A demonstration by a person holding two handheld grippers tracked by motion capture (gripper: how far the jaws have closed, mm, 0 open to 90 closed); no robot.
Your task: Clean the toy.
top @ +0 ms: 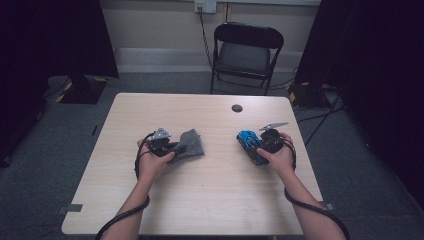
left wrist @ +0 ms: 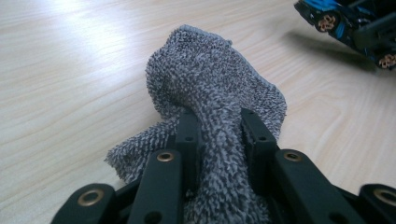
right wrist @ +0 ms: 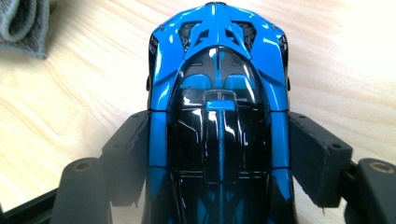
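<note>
We judge the step to be wiping the toy car with the grey cloth, so we want the pinch on the cloth firm and a loose fold free to rub the bodywork. Our left gripper is clenched on a bunched ridge of cloth near the table's middle left; our right gripper clamps the car by its flanks, just above the table at the right. Both forearms reach in from below, hands well apart, jaws turned toward each other.

A pale wooden table fills the frame's centre. A grey cloth lies on it left of centre. A dark round cap sits toward its upper edge.
</note>
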